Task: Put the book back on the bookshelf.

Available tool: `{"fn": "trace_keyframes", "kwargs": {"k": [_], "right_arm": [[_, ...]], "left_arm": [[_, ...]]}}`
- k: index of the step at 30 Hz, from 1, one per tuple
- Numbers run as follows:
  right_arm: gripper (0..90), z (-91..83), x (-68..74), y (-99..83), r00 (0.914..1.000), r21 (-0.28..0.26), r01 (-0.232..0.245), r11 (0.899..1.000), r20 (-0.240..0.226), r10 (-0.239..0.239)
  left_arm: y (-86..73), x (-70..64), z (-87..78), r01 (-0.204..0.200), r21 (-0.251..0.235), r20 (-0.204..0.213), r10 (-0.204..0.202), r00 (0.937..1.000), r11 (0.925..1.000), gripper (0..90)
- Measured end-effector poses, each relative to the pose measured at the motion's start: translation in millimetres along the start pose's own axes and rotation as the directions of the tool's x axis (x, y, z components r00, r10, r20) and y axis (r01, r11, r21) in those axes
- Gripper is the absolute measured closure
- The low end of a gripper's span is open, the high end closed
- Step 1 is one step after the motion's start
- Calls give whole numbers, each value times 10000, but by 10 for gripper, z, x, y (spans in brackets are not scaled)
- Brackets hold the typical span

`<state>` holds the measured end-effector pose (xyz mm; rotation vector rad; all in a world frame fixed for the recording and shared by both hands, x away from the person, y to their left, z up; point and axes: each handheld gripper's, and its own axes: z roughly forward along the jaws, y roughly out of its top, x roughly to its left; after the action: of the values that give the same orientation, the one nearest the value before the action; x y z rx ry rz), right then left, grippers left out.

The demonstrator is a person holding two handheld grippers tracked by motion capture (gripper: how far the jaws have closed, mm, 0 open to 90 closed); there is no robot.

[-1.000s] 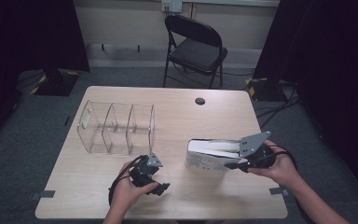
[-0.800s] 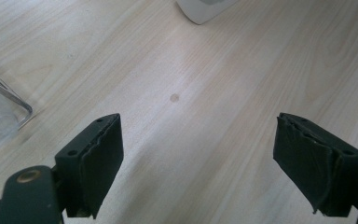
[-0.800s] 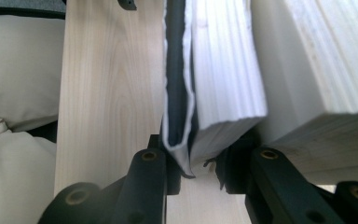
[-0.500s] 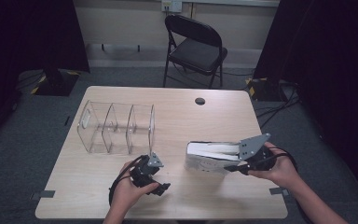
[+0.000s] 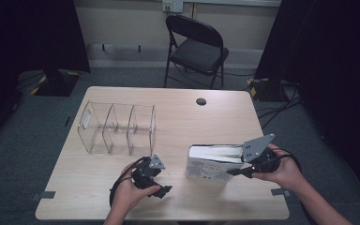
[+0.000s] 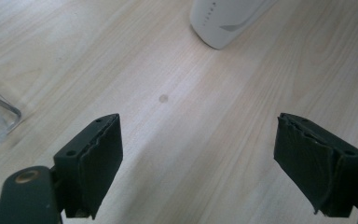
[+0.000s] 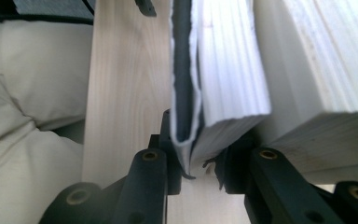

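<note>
Thick white-covered book [image 5: 213, 163], standing on its long edge on the pale wooden table [image 5: 206, 117], right of centre near the front edge, spine toward the person, pages fanned open at the top. Pinched at its right end by the right gripper [image 5: 243, 169], jaws clamped on only one section of pages together with the cover, not the whole block. Likely trouble from here: the unheld half sagging or swinging open on any lift, pages creasing or tearing under the narrow pinch, or the book toppling flat. Also a tight fit ahead if bound for the clear plastic three-slot organiser [image 5: 117, 127], well apart to the left.

Left gripper [image 5: 151, 179] resting low near the front edge, jaws spread wide, holding nothing.

High view: overall layout, book upright, organiser, black folding chair [image 5: 194, 49] beyond. Right gripper view: the partial bite itself [image 7: 200, 154], dark inner cover against white page edges [image 7: 228, 70]. Left gripper view: bare wood grain between its own jaws and the book's rounded white corner [image 6: 223, 21] ahead
</note>
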<state>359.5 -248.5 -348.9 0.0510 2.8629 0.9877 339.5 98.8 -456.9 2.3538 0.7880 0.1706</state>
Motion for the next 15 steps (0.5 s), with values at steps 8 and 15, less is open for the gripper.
{"fn": "trace_keyframes", "kwargs": {"k": [8, 15], "right_arm": [[759, -23, -87, -22, 9989, 130, -394, 9991, -238, 397], [753, -21, -142, -14, 9977, 256, -613, 9978, -265, 620]], "left_arm": [[6, -11, 41, -57, 80, 183, 56, 9998, 10000, 150], [8, -24, 80, -71, 201, 277, 66, 9996, 9998, 150]]}}
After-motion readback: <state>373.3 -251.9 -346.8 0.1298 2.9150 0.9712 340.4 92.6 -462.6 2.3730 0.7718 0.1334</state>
